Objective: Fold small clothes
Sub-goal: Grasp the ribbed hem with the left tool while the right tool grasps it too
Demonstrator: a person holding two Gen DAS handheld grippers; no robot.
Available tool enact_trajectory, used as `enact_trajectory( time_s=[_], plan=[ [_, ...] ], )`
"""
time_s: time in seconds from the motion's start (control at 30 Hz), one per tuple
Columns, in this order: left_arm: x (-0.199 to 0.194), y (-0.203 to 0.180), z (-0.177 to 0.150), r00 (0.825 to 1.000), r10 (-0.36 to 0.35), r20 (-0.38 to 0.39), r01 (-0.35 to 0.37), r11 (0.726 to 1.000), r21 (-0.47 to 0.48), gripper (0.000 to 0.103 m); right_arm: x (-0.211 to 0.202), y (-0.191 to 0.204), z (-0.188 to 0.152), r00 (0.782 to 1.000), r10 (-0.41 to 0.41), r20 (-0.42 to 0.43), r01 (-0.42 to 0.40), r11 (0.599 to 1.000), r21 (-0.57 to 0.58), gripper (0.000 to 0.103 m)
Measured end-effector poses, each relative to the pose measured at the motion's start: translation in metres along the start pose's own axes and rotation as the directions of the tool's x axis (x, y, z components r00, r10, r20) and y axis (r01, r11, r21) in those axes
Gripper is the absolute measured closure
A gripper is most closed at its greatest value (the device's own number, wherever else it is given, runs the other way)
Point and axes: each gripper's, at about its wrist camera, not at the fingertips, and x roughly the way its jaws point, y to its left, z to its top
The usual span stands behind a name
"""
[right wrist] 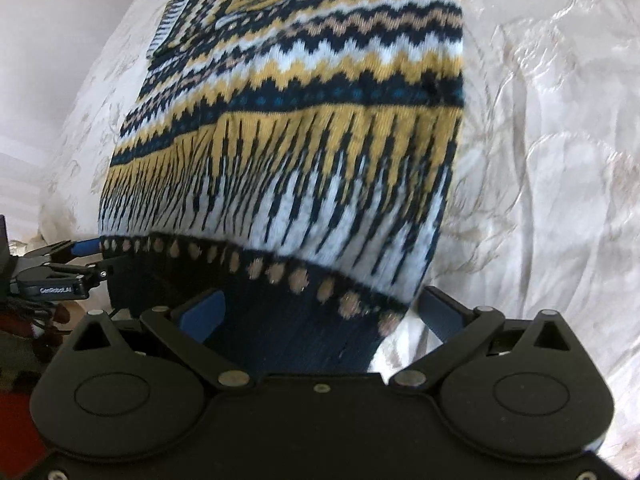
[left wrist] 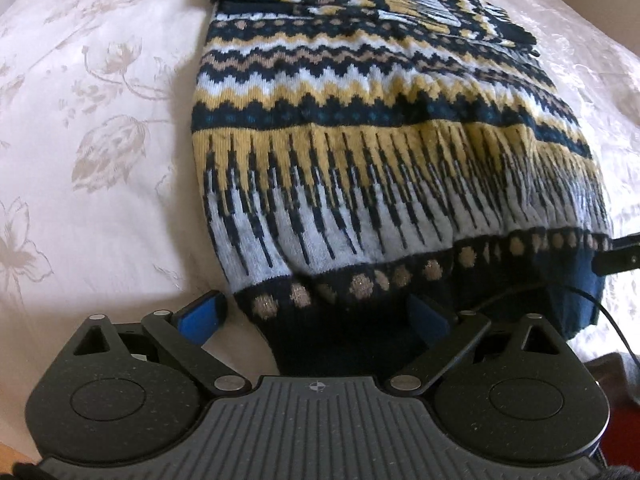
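sweater point(left wrist: 360, 152) lying flat on floral bedspread point(left wrist: 100, 120), sleeves folded in | left tongs point(left wrist: 320, 316) sitting wide open around hem's left corner | right tongs point(right wrist: 324, 312) gaping wide around hem's right corner, not clamping

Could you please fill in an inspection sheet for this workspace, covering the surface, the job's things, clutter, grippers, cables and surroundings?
Surface: white bedspread with a pale flower pattern, wrinkled on the right side.
Job's things: one patterned knit sweater lying flat, sleeves folded over the chest at the far end, dark ribbed hem nearest the cameras.
Clutter: nothing seen.
Grippers: left gripper and right gripper each straddle a hem corner, jaws spread wide, not closed on it.
Cables: a thin black cable curves near the hem in the left wrist view.
Surroundings: something red low beside the bed; the rest is blurred.
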Motion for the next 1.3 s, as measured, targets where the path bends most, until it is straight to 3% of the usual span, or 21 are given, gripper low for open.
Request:
enact_trajectory(
  time_s=[0.27,0.5,0.67,0.87,0.97,1.17,1.27,1.3],
  plan=[
    [0.013,0.000,0.003,1.000,-0.004,-0.007,0.004,1.000,0.013,0.001,0.007,-0.005,0.001,1.000,0.022,0.006,-0.022,1.000,0.009,0.000],
    [0.009,0.000,-0.004,1.000,0.006,0.031,-0.006,1.000,0.002,0.001,0.001,-0.012,-0.011,0.995,0.056,0.078,-0.059,0.998,0.035,0.000],
    [0.006,0.000,-0.002,1.000,-0.004,0.003,0.004,1.000,-0.025,0.002,0.002,-0.008,-0.007,0.998,0.035,0.052,-0.036,0.999,0.020,0.000],
    [-0.002,0.004,-0.010,0.999,-0.036,0.008,0.036,0.998,-0.041,0.012,0.001,-0.004,-0.013,0.998,0.049,0.043,-0.050,0.999,0.008,0.002],
    [-0.005,0.007,-0.013,0.998,-0.058,0.010,0.058,0.997,-0.057,0.023,-0.003,-0.005,-0.016,0.998,0.050,0.042,-0.051,0.999,0.010,0.009],
    [-0.010,0.014,-0.016,0.995,-0.101,0.015,0.102,0.990,-0.099,0.049,-0.009,-0.017,-0.014,0.998,0.047,0.046,-0.050,0.997,0.057,0.038],
    [-0.012,0.016,-0.016,0.993,-0.117,0.009,0.117,0.986,-0.116,0.066,-0.009,-0.023,-0.013,0.997,0.076,0.030,-0.078,0.994,0.071,0.063],
    [-0.013,0.018,-0.016,0.992,-0.127,0.008,0.127,0.984,-0.126,0.077,-0.009,-0.024,-0.012,0.996,0.087,0.026,-0.089,0.993,0.077,0.069]
  ],
)
